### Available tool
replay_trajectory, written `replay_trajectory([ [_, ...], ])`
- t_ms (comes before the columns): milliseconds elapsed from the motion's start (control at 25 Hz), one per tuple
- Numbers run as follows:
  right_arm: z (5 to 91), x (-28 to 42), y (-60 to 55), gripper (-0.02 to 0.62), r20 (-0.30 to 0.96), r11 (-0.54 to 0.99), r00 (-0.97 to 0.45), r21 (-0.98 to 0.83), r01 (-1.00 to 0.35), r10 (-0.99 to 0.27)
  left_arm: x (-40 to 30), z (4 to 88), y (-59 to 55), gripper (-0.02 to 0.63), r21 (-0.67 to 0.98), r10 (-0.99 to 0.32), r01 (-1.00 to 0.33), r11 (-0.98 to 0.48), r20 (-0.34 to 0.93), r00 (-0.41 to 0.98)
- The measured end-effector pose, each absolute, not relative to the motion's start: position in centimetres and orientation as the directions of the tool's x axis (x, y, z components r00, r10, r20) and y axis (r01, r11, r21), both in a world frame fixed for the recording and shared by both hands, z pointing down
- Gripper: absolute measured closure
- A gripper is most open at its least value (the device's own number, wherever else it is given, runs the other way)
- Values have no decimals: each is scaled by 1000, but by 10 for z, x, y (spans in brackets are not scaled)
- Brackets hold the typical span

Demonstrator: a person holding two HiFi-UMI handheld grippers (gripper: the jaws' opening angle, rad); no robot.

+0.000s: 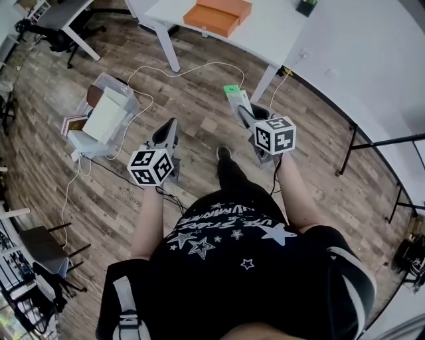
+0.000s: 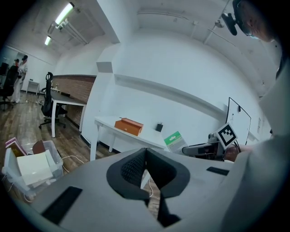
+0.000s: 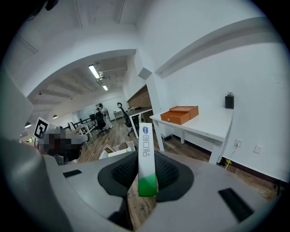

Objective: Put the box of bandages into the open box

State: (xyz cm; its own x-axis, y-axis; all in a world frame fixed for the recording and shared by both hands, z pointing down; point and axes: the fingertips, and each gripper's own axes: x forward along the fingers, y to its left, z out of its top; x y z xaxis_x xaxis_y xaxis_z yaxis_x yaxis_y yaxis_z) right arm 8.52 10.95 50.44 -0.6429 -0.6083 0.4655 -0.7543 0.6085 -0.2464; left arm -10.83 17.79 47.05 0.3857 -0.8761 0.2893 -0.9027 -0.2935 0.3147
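The box of bandages (image 3: 146, 158), narrow, white with a green end, stands upright between the jaws of my right gripper (image 3: 146, 174), which is shut on it. In the head view that gripper (image 1: 240, 109) holds the bandage box (image 1: 234, 98) out over the wooden floor, well short of the table. The orange open box (image 1: 218, 16) lies on the white table (image 1: 265, 33) ahead, its lid part offset behind it. My left gripper (image 1: 169, 127) is level with the right one, its jaws shut together on nothing (image 2: 145, 154). From the left gripper view the orange box (image 2: 128, 126) is far off.
A clear plastic bin (image 1: 106, 114) with books and a white box sits on the floor to the left, with white cables (image 1: 143, 93) trailing round it. The table's legs (image 1: 171, 53) stand ahead. Office chairs and desks line the far left; a small dark object (image 1: 306, 6) stands on the table.
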Motion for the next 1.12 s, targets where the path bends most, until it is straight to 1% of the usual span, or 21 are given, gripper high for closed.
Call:
replay_trajectory([
  [280, 497, 83, -11, 482, 455, 611, -652, -259, -748, -606, -109, 459, 62, 586, 315, -886, -906, -282, 277, 372],
  [480, 494, 81, -78, 482, 452, 615, -661, -268, -742, -599, -111, 452, 0, 586, 310, -890, -910, -276, 276, 364],
  [880, 497, 81, -185, 482, 444, 647, -689, -272, -712, -572, -107, 458, -106, 586, 306, -899, -918, -253, 276, 340],
  [1120, 500, 83, -219, 482, 449, 674, -705, -262, -691, -549, -91, 459, -137, 586, 314, -898, -913, -262, 266, 349],
])
